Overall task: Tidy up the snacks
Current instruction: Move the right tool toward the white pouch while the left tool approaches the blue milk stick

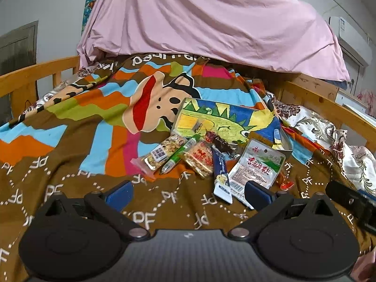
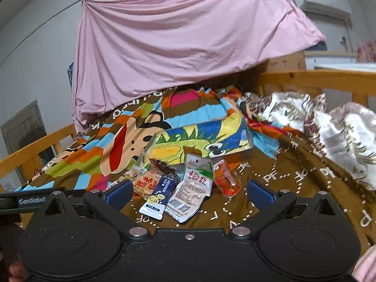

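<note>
Several snack packets lie in a loose pile on the brown patterned bedspread [image 1: 70, 188]: a white pouch with red writing [image 1: 256, 166] [image 2: 196, 183], a blue-and-white stick sachet [image 1: 221, 176] [image 2: 158, 197], a rice-cracker bar [image 1: 198, 159] [image 2: 145, 183], a nut bar [image 1: 164, 151], a green tube [image 1: 181, 154], a dark dried snack [image 1: 221, 144] [image 2: 163, 166] and an orange packet [image 1: 285, 183] [image 2: 226, 179]. Behind them stands a box with a dinosaur drawing [image 1: 223, 119] [image 2: 202, 141]. My left gripper [image 1: 188, 193] is open just short of the pile. My right gripper [image 2: 188, 193] is open, with the white pouch and sachet between its fingers.
Wooden bed rails [image 1: 37, 75] [image 2: 317, 77] run along both sides. A pink sheet [image 1: 211, 23] hangs over the far end. A rumpled floral quilt [image 2: 329, 127] lies at the right. The other gripper's body shows at the frame edges [image 1: 352, 199] [image 2: 23, 201].
</note>
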The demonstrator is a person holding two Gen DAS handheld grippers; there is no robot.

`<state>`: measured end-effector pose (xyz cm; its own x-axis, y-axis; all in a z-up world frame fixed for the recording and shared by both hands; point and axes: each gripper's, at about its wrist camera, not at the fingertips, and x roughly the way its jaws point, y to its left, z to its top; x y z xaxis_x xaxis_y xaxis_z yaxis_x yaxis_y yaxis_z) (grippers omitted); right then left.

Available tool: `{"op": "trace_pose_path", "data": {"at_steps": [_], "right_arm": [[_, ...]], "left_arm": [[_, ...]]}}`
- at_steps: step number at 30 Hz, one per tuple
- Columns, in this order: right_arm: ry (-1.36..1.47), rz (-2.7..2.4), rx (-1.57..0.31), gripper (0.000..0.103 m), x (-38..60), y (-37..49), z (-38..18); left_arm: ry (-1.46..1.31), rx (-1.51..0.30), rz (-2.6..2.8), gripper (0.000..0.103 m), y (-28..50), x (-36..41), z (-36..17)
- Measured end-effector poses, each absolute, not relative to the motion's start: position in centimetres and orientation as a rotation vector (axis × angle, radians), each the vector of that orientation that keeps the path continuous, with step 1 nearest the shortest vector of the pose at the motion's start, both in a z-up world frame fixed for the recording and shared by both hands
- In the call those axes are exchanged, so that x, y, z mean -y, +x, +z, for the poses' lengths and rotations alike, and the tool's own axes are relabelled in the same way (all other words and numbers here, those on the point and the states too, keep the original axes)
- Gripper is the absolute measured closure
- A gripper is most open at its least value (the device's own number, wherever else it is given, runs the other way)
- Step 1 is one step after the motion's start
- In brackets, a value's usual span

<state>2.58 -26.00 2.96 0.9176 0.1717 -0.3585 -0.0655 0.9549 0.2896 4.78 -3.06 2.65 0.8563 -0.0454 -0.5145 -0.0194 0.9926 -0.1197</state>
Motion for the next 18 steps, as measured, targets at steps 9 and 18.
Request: {"op": "trace_pose_path", "data": {"at_steps": [9, 18], "right_arm": [[0.364, 0.202, -0.551, 0.0, 27.7, 8.8, 0.8], [0.274, 0.402, -0.652, 0.0, 27.1, 15.5, -1.6]], "left_arm": [[-0.101, -0.626, -0.089, 0.0, 11.9, 4.0, 1.0], [-0.161, -0.679, -0.322, 0.0, 19.6, 2.1, -1.0]]}}
